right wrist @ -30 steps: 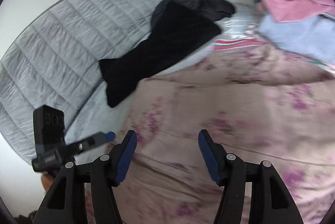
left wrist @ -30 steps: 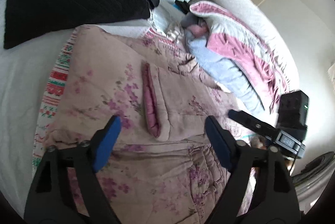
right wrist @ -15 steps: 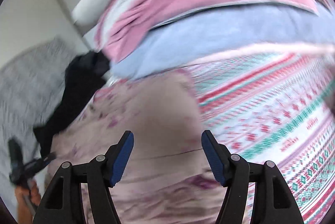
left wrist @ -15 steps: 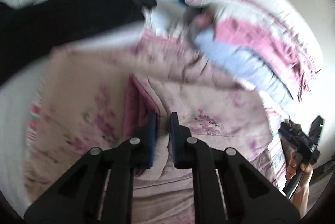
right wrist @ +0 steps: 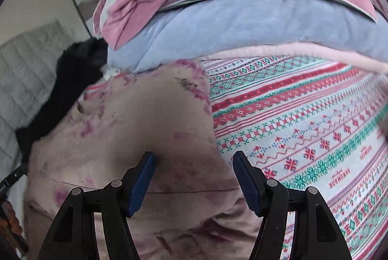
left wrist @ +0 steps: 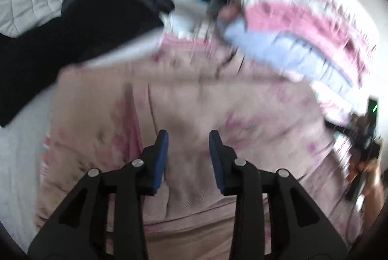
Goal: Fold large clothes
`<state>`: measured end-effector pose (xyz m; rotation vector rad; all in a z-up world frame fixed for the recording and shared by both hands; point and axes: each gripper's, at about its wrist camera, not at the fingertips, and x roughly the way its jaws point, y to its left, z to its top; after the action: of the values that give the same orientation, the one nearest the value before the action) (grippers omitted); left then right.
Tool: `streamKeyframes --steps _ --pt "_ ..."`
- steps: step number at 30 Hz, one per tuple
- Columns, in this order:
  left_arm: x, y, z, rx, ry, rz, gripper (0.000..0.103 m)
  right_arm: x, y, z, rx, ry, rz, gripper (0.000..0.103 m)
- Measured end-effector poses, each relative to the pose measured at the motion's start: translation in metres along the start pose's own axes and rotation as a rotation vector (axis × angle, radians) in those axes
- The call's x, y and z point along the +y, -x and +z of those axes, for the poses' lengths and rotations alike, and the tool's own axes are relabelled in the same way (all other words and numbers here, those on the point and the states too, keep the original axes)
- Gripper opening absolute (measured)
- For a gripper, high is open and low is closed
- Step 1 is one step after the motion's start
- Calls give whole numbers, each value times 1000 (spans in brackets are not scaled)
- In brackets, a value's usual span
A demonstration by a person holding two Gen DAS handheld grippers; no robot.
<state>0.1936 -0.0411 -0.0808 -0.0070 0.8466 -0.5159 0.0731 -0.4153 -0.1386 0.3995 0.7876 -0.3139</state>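
A large pale pink padded garment with purple flowers (left wrist: 218, 102) lies spread on the bed. The left wrist view is blurred. My left gripper (left wrist: 188, 138) is open, just above the garment's middle, next to its darker pink opening edge (left wrist: 134, 124). The same garment (right wrist: 145, 129) fills the lower left of the right wrist view. My right gripper (right wrist: 195, 159) is open and empty over the garment's right edge, where it meets the patterned bedsheet (right wrist: 303, 138).
A black garment (left wrist: 72, 36) lies at the back left on a grey quilted headboard (right wrist: 21, 70). A heap of pink and light blue bedding (right wrist: 242, 17) lies at the back right. The other gripper and a hand show at the right edge (left wrist: 363, 143).
My left gripper shut on the garment near its opening half a second ago and has opened again. My right gripper swung right to the garment's edge by the patterned sheet.
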Motion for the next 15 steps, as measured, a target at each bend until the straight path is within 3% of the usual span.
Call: streamKeyframes --steps 3,6,8,9,10,12,15 --pt "10 -15 -21 -4 10 -29 37 -8 -19 -9 58 -14 13 69" --pt "13 -3 -19 -5 49 -39 38 -12 -11 -7 48 -46 24 70" --pt "8 4 -13 17 58 -34 48 -10 6 -5 20 -47 15 72" --pt "4 11 -12 24 58 -26 71 -9 13 -5 16 -49 16 72" --pt "3 22 -12 24 61 -1 87 -8 21 -5 16 -52 26 72" --pt "4 49 -15 5 63 20 88 -6 40 -5 13 -54 46 72" --pt "15 80 -25 47 97 16 90 -8 77 -18 13 -20 87 78"
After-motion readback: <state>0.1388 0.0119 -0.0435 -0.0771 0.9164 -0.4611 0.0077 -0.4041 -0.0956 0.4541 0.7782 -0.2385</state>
